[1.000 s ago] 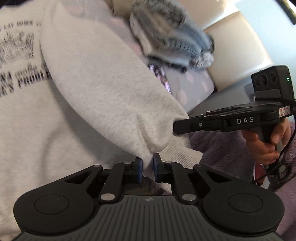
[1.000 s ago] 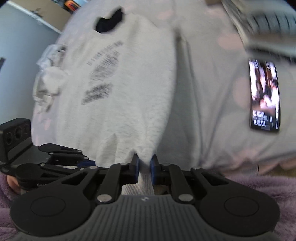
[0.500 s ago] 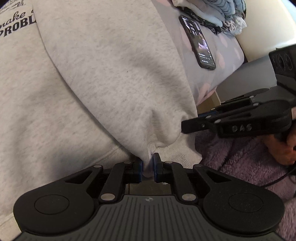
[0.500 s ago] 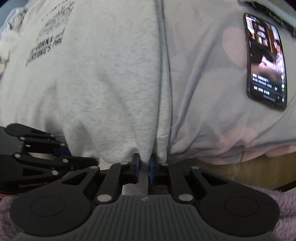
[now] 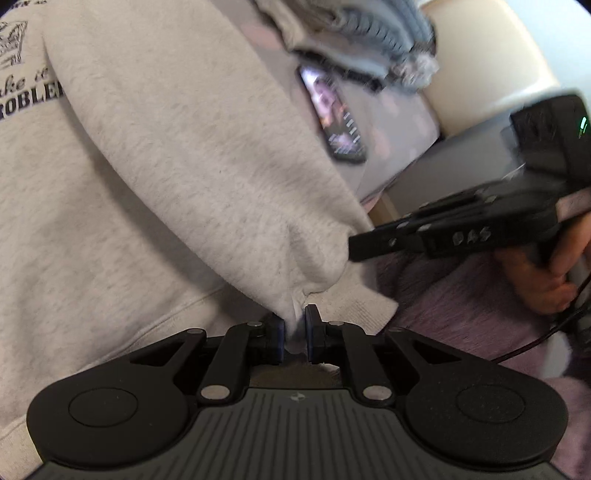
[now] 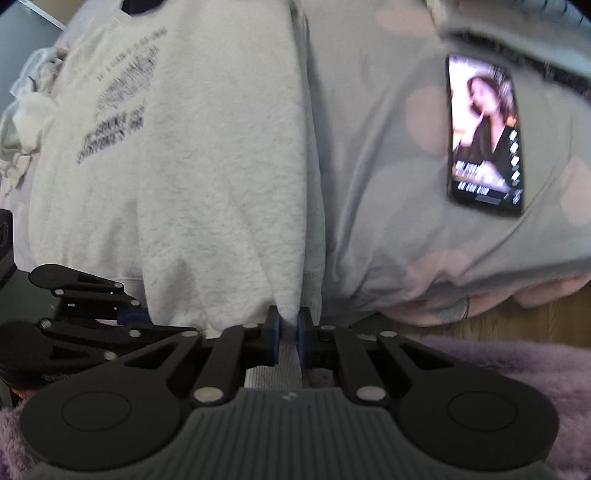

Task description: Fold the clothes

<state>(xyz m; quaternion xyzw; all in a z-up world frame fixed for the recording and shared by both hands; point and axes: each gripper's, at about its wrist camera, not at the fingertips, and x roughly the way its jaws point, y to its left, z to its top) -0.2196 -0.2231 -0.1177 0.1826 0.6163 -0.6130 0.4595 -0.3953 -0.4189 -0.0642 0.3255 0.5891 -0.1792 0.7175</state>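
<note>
While both handheld grippers work at the near edge of a bed, a light grey sweatshirt (image 5: 155, 177) with dark printed lettering on its chest lies spread across the bedcover (image 6: 388, 166), which is pale grey with soft pink dots. Its right sleeve (image 5: 207, 147) is folded over the body of the garment, running down toward the hem. From the left wrist camera, the left gripper (image 5: 294, 334) has its two blue-padded fingers pressed onto a bunch of pale fabric at the end of that sleeve, close to the ribbed hem. Just to its right, the right gripper (image 5: 458, 230) reaches in from the side, its tip touching the sweatshirt's edge; a hand (image 5: 546, 273) grips its handle. From the right wrist camera, the right gripper (image 6: 287, 338) pinches the lower corner of the sweatshirt, with a strip of ribbed hem showing between its closed pads. Part of the left gripper (image 6: 92, 299) shows at lower left, next to the hem. A phone (image 6: 484, 136) with a lit screen lies on the bedcover well to the right of the sweatshirt. Beyond it, a blurred pile of striped grey clothes (image 5: 354, 33) sits on the bed. Fuzzy purple fabric (image 6: 498, 365) fills the foreground below the bed's edge.
</note>
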